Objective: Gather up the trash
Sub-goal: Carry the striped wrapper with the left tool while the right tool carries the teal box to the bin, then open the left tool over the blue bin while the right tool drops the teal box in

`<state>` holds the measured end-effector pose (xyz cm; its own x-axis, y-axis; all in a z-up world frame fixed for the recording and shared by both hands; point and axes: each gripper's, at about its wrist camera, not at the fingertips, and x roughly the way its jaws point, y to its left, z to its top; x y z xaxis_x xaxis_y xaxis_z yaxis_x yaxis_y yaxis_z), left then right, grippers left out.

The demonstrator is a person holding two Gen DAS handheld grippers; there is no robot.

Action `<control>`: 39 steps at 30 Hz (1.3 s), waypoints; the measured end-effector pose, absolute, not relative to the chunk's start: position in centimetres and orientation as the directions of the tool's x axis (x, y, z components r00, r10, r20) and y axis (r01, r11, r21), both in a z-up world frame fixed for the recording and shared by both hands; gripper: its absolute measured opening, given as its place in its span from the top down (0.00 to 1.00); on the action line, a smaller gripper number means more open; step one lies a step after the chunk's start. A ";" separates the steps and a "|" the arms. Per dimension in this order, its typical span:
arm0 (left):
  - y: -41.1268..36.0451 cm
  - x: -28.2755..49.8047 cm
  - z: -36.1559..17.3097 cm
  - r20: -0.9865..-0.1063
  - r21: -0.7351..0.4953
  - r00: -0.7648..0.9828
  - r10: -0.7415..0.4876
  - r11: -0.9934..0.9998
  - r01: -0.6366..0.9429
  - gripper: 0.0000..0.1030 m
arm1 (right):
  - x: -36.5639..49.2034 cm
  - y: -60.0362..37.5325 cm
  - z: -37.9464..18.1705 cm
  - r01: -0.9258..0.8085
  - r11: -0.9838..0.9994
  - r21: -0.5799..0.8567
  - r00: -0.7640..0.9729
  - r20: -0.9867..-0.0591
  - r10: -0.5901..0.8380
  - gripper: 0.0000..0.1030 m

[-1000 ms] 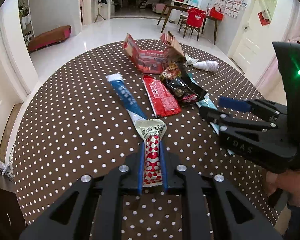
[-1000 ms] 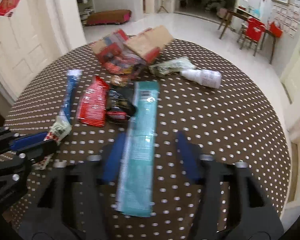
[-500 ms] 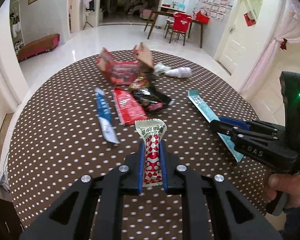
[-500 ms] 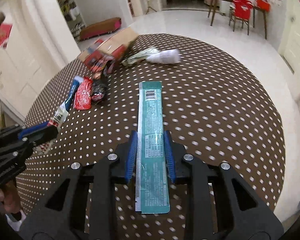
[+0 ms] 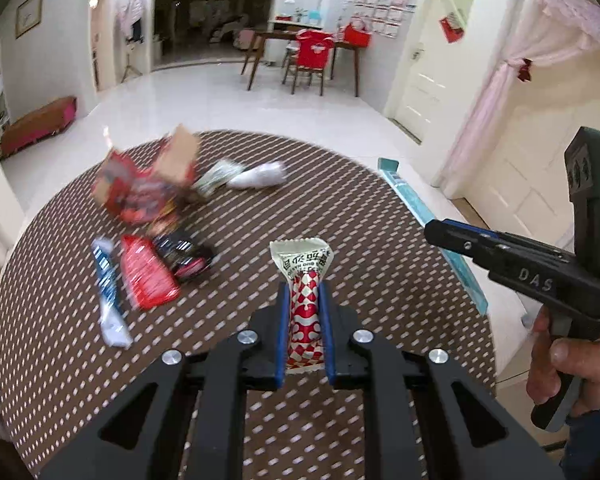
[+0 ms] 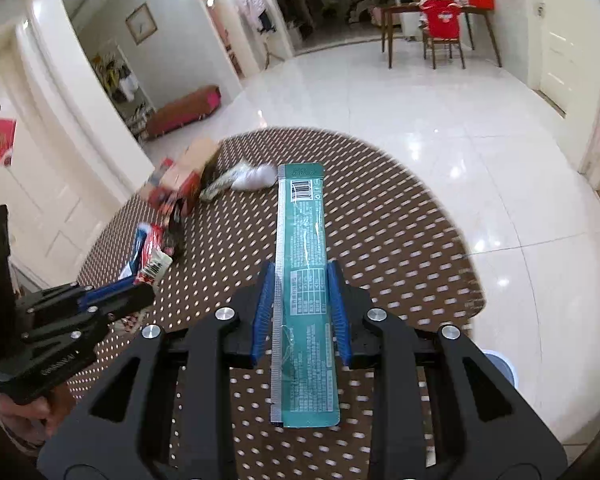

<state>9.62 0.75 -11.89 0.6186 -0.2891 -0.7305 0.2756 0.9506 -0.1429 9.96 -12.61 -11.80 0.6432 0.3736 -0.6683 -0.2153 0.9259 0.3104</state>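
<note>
Holding two pieces of trash above the round, polka-dotted bench (image 5: 340, 208), I have one wrapper clamped in each gripper. My left gripper (image 5: 305, 300) is closed on a red-and-white candy wrapper (image 5: 306, 280), whose crumpled pale top sticks up past the blue pads. My right gripper (image 6: 302, 284) is closed on a long teal wrapper (image 6: 302, 248), which runs straight out between the pads with its barcode end farthest from me; in the left wrist view the same gripper (image 5: 434, 234) enters from the right, gripped by my hand (image 5: 568, 360), with the teal strip crossing over the bench's right edge. Lying on the bench, well apart from both grippers, are a blue-and-white packet (image 5: 108, 280), a red packet (image 5: 148, 278) just beside it, a dark packet (image 5: 184, 256), a torn red-and-brown carton (image 5: 148, 176) and a white crumpled item (image 5: 260, 176) near the far edge. Beyond the bench are a glossy white floor (image 6: 440, 120) and a wooden table with a red-covered chair (image 5: 312, 56).
</note>
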 end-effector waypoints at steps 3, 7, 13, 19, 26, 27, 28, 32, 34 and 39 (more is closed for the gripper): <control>-1.9 10.2 -10.9 -0.717 -0.141 0.615 -0.327 0.933 0.332 0.87 | 9.2 -15.7 -10.6 -0.177 0.930 0.321 0.680 -0.643 0.351 0.74; -6.2 10.5 -10.0 -0.704 -0.136 0.597 -0.384 0.898 0.418 0.87 | 7.8 -21.2 -9.6 -0.081 0.940 0.331 0.729 -0.623 0.283 0.74; -13.7 10.4 -10.4 -0.714 -0.152 0.519 -0.469 0.828 0.539 0.87 | 4.7 -29.7 -11.2 0.113 0.924 0.365 0.746 -0.646 0.164 0.74; -21.2 10.2 -12.8 -0.763 -0.164 0.401 -0.507 0.752 0.639 0.87 | 2.0 -34.9 -14.4 0.250 0.883 0.396 0.718 -0.688 0.104 0.74; -27.7 10.7 -16.6 -0.826 -0.173 0.281 -0.488 0.695 0.698 0.86 | 0.7 -38.3 -18.0 0.343 0.840 0.420 0.673 -0.734 0.092 0.73; -28.6 10.8 -17.2 -0.836 -0.169 0.269 -0.478 0.691 0.703 0.86 | 0.5 -38.8 -18.5 0.353 0.833 0.425 0.668 -0.739 0.094 0.73; -29.3 11.0 -17.8 -0.845 -0.166 0.257 -0.468 0.688 0.706 0.86 | 0.3 -39.1 -19.0 0.361 0.828 0.430 0.663 -0.742 0.097 0.73; -31.9 11.9 -20.0 -0.876 -0.161 0.216 -0.431 0.684 0.711 0.86 | 0.0 -40.3 -20.4 0.381 0.810 0.445 0.649 -0.753 0.108 0.73; -32.2 11.9 -20.8 -0.886 -0.160 0.199 -0.419 0.677 0.718 0.86 | -0.2 -41.0 -21.0 0.390 0.802 0.452 0.641 -0.759 0.116 0.73; -32.9 13.4 -22.9 -0.911 -0.139 0.173 -0.373 0.676 0.724 0.29 | -0.2 -42.5 -22.7 0.425 0.774 0.470 0.620 -0.774 0.129 0.50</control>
